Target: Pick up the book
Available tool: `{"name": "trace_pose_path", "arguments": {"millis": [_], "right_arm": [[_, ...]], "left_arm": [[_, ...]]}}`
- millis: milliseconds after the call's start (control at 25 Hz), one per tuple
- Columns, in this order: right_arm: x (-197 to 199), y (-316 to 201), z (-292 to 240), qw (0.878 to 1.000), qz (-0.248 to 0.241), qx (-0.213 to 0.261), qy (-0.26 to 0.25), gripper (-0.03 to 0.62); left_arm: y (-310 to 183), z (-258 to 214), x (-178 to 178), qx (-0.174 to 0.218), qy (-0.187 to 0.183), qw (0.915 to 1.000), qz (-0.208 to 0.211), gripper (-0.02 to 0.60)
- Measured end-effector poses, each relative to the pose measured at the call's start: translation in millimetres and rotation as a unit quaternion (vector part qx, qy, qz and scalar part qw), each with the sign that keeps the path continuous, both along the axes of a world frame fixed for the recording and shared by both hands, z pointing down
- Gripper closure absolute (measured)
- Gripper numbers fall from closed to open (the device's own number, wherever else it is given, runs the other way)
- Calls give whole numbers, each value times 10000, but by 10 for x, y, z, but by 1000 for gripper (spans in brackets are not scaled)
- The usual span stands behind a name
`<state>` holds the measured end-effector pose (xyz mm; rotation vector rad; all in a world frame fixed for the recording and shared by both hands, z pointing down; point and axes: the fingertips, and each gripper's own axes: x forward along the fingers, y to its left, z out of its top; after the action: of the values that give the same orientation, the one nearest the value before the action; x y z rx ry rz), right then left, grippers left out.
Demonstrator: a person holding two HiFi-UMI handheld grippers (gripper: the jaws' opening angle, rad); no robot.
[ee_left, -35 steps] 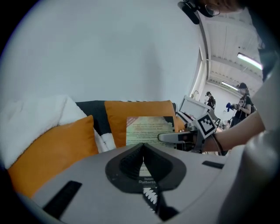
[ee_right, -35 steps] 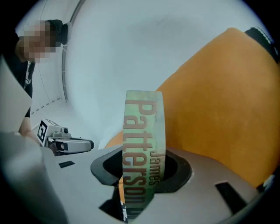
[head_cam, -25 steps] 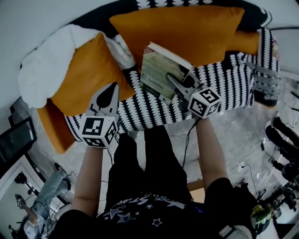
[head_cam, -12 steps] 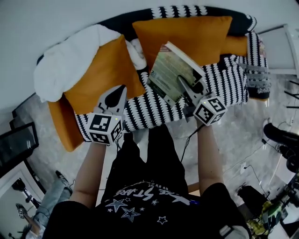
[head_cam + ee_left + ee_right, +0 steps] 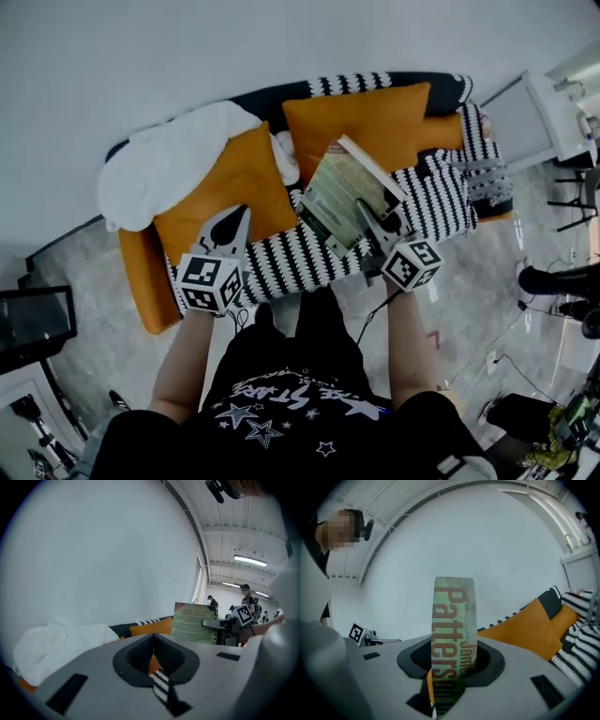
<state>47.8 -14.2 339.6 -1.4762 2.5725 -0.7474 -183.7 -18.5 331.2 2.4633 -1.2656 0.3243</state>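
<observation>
Book: clamped at the spine between the part-spread jaws of the right gripper, up in the air above the striped sofa, left gripper closed on nothing; looks picked up already.

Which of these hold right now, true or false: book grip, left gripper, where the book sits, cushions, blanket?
1. The right gripper is clamped on the green paperback book. True.
2. The left gripper holds the white blanket. False: its jaws are together with nothing between them.
3. The book lies flat on the black-and-white patterned sofa. False: it is held up in the air above the seat.
4. Orange cushions sit on the sofa. True.
5. The blanket is on the floor. False: it lies on the sofa's end, at the head view's left.
</observation>
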Motion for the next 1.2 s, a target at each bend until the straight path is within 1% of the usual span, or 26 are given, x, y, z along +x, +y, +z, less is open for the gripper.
{"name": "trace_pose_path", "arguments": {"millis": [160,280,400,520,680,840,920,1040,1200], "right_arm": [[-196,303,-251,9997,88,197,99,427],[-411,447,-346,9994,136,274,171,427],[-614,654,-437,9988,226,387,191,427],[-722,862,-505,9979,358,507,200,427],[-642,1217,-452,9967,646,395,279,427],[-364,1681,-473,9944,970,275,307,427],[-222,1843,-466,9929,1132,221,288,427],[-107,1924,-424,9907,1321,203,245,427],[61,2192,-438,9895,1415,258,158,427]], "left_arm": [[208,-283,-253,260,191,9995,39,574],[344,-402,-403,394,242,9985,282,574],[510,-449,-525,426,273,9975,486,574],[597,-443,-554,385,362,9965,640,574],[747,-362,-396,306,387,9939,990,573],[1003,-419,-123,266,407,9904,1296,574],[1072,-433,-4,235,431,9891,1391,574],[1066,-419,100,261,439,9872,1509,574],[1248,-479,291,300,395,9871,1524,574]]}}
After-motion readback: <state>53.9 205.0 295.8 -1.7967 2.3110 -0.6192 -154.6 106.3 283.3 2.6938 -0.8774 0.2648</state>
